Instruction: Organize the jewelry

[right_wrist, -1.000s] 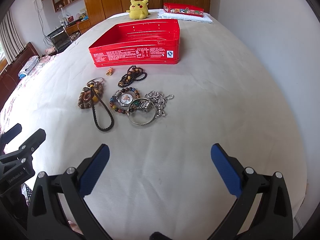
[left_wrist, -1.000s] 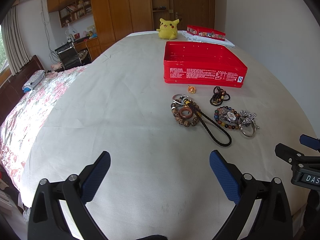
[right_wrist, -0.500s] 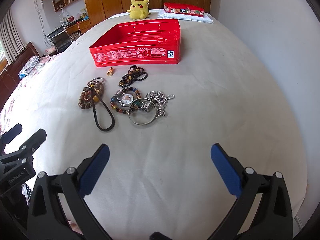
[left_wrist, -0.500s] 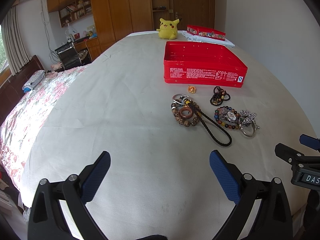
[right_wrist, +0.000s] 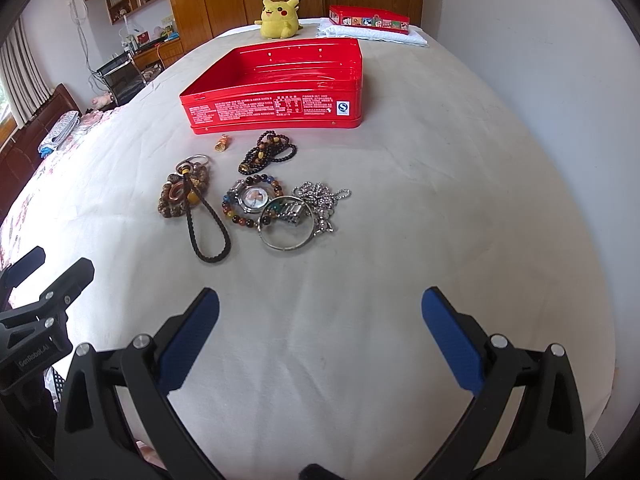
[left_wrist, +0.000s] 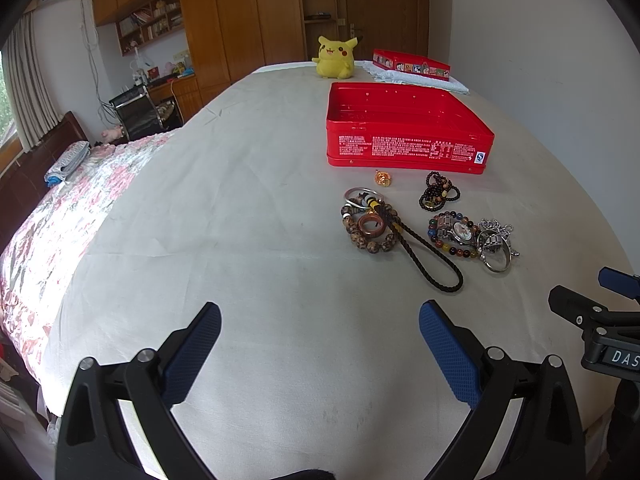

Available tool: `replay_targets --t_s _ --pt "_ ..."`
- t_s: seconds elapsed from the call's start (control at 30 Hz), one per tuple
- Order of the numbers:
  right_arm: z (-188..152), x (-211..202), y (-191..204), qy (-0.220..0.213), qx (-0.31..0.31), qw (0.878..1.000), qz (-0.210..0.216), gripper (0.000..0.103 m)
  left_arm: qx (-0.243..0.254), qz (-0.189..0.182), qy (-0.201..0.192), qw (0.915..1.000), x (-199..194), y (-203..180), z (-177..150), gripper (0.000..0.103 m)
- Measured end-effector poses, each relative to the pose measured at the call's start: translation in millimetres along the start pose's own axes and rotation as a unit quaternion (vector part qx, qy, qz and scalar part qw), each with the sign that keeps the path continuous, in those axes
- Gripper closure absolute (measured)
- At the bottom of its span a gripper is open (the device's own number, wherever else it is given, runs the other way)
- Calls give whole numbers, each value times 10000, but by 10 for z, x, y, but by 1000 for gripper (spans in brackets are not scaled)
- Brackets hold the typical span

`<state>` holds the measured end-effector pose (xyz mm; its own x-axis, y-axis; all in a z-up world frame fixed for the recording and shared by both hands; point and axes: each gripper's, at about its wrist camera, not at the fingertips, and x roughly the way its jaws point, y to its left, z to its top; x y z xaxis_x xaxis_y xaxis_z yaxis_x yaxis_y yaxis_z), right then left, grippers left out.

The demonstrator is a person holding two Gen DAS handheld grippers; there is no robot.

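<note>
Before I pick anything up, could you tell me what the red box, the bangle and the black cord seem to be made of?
Red box: probably painted tin; glossy walls, rolled rim, small rivets.
Bangle: metal, polished silver; thin bright ring with sharp glints.
Black cord: braided cord, perhaps leather or synthetic; matte, with a visible twisted weave.

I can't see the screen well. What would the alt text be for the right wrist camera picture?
A pile of jewelry (bead bracelets, a watch, a silver bangle, a chain, a braided cord) lies on a white bedsheet in front of an open, empty red tin. The open right hand-held gripper fills the foreground; a Pikachu plush sits beyond the tin.
</note>
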<state>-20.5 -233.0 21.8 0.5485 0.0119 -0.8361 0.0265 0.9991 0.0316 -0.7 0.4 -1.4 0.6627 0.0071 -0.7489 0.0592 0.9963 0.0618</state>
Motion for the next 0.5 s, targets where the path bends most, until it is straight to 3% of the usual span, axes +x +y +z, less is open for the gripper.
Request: replay_targets --t_s 0.37,0.5 --pt "-2 -6 35 -16 -17 10000 33 3 10 -12 9 10000 3 2 -1 4" --pt "72 43 -47 79 59 9997 221 3 17 -102 78 9999 58 43 -2 4"
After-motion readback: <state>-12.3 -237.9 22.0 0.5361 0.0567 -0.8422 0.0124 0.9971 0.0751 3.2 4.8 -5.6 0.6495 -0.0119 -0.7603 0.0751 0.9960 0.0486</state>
